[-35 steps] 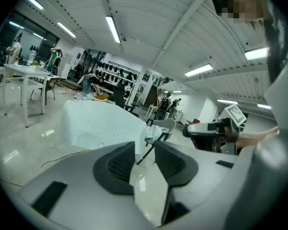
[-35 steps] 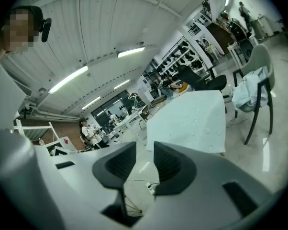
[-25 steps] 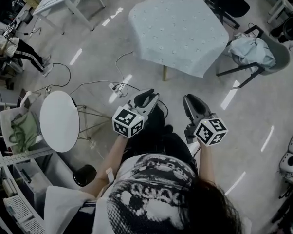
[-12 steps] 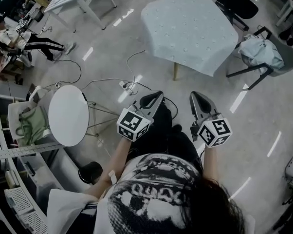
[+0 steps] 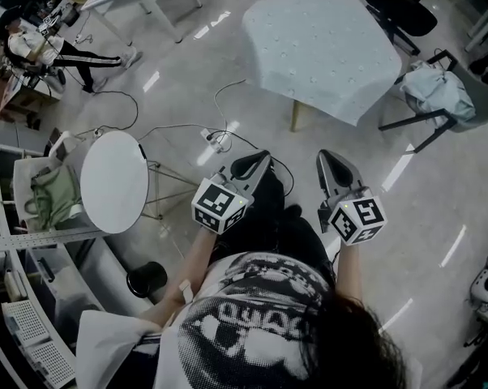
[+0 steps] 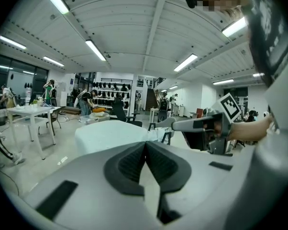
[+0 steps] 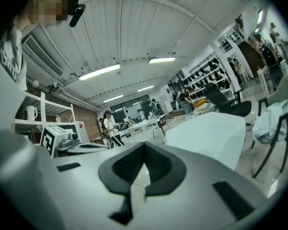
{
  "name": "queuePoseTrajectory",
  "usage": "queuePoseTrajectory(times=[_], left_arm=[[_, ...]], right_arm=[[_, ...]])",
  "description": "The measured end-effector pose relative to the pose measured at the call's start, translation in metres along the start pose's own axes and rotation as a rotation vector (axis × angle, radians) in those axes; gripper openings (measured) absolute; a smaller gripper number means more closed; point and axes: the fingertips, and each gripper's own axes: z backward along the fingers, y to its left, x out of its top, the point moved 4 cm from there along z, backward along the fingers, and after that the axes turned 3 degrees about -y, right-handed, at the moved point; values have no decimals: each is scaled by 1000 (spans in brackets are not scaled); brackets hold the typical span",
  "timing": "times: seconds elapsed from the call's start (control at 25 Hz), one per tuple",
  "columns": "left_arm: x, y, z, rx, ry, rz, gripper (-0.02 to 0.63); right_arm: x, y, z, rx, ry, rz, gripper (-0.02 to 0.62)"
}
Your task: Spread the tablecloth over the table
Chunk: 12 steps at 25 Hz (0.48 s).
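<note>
The pale tablecloth (image 5: pixel 321 51) lies over the table across the floor in front of me and hangs down its sides; it also shows in the left gripper view (image 6: pixel 110 133) and the right gripper view (image 7: pixel 208 133). My left gripper (image 5: pixel 256 159) and right gripper (image 5: pixel 329 159) are held side by side close to my body, well short of the table. Both point toward it. The left gripper's (image 6: pixel 145 145) pads meet with nothing between them. The right gripper's (image 7: pixel 144 147) pads also meet on nothing.
A round white side table (image 5: pixel 114 181) stands at my left, with a power strip and cables (image 5: pixel 216 140) on the floor ahead. A chair with pale cloth on it (image 5: pixel 438 91) and a black office chair (image 5: pixel 398 2) flank the table. A person (image 5: pixel 41 47) sits far left.
Both grippers' jaws have closed on nothing, and both grippers have risen a little. The head view has shifted slightly, so the room sits differently in the frame.
</note>
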Motion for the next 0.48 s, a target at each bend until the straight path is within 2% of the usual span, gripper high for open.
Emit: queuePoseTrajectory(times=[0.48], left_arm=[[1, -17, -10, -55, 14, -28, 12]], right_arm=[[0, -7, 18, -23, -27, -32, -6]])
